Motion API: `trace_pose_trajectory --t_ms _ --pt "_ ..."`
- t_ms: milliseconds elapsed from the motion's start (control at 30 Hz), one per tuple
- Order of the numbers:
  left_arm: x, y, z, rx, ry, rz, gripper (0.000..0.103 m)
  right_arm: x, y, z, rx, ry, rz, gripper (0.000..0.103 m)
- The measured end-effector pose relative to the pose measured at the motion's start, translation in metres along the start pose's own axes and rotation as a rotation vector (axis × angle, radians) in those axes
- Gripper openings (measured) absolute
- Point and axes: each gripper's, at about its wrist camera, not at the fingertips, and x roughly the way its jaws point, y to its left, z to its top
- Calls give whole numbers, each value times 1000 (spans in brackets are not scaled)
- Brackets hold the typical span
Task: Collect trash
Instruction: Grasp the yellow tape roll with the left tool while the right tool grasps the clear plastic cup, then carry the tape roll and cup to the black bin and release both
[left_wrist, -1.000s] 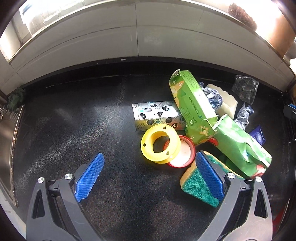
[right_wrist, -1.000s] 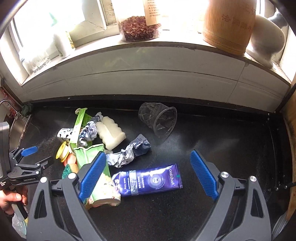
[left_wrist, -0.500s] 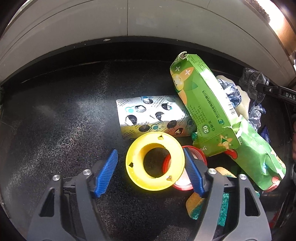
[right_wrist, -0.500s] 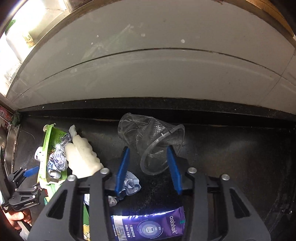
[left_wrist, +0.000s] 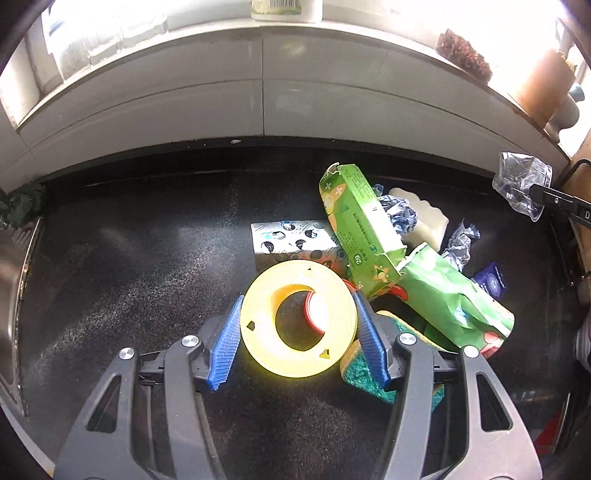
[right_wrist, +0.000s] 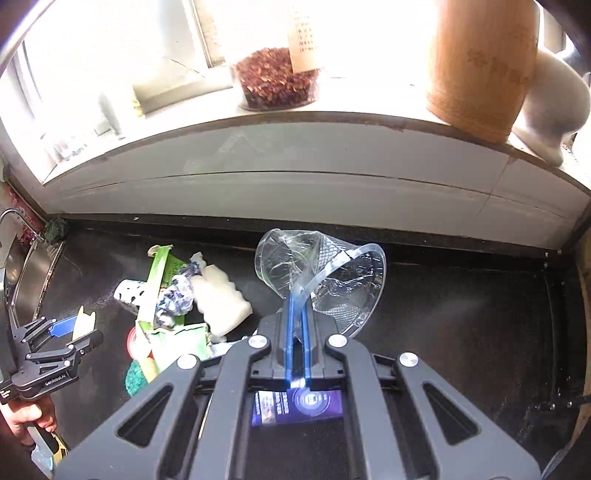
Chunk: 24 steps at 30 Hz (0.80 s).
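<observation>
My left gripper (left_wrist: 297, 314) is shut on a yellow plastic spool (left_wrist: 297, 334) and holds it above the black counter (left_wrist: 129, 258); the spool also shows edge-on in the right wrist view (right_wrist: 82, 322). My right gripper (right_wrist: 297, 306) is shut on a crushed clear plastic cup (right_wrist: 325, 273), lifted off the counter; the cup shows in the left wrist view (left_wrist: 521, 184) at far right. On the counter lie a green carton (left_wrist: 360, 229), a green bag (left_wrist: 454, 302), a blister pack (left_wrist: 291, 240), a red-rimmed lid (left_wrist: 317, 308), a sponge (left_wrist: 364, 373) and a purple packet (right_wrist: 299, 406).
A white foam piece (right_wrist: 218, 295) and crumpled foil (right_wrist: 177, 295) lie among the trash. A sink (left_wrist: 11, 280) is at the left edge. A tiled wall (left_wrist: 258, 99) and a sill with a jar (right_wrist: 277, 77) and a bamboo container (right_wrist: 480, 66) stand behind.
My left gripper closed on the yellow spool and lifted it. My right gripper closed on the clear cup, crushed it and raised it off the counter.
</observation>
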Motion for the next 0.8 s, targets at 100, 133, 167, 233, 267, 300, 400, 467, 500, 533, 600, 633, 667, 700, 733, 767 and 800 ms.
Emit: trace_pose_trajectory --t_ms 100,133,167,233,267,300,400,467,500,533,600,633,667,700,733,767,800 --pt "-29 -12 -14 4 -27 3 57 -28 12 -14 -11 -23 -2 5" --pt "-37 -16 -18 4 -36 1 57 -38 14 -21 -13 -32 -2 5" --pt "-43 -16 -21 6 -44 -1 57 -48 16 -28 -15 -37 -1 5" --pt "-53 -21 -31 7 -53 -3 57 -64 20 -39 -13 -42 -1 5" --pt "-62 -18 -35 8 -55 -6 57 -72 22 -47 -13 -44 1 5" --pt "-66 -20 -40 9 -59 -6 57 -79 23 -54 -14 -44 0 5" --pt "-82 -24 -50 12 -65 -13 57 -92 31 -75 -24 -42 -2 5" --pt "-90 -24 -57 13 -73 -15 57 -101 34 -88 -26 -42 -3 5" --pt "-94 -25 -60 15 -78 -16 57 -107 35 -94 -25 -42 -3 5" --pt "-100 -25 -63 19 -80 -16 57 -112 37 -101 -24 -43 -1 5" --pt "-107 -25 -69 24 -84 -12 57 -120 42 -108 -23 -48 -1 5" --pt "-110 -26 -72 26 -85 -12 57 -124 44 -111 -25 -49 0 5" --pt "-112 -26 -75 26 -88 -9 57 -127 44 -113 -29 -52 0 5" --pt "-115 -25 -77 25 -92 -6 57 -130 47 -116 -33 -54 -2 5" --pt "-117 -23 -79 22 -94 -2 57 -132 49 -118 -35 -54 0 5" --pt "-120 -22 -81 16 -97 2 57 -134 50 -120 -35 -55 2 5" --pt "-122 -20 -83 12 -99 5 57 -135 52 -122 -39 -55 3 5"
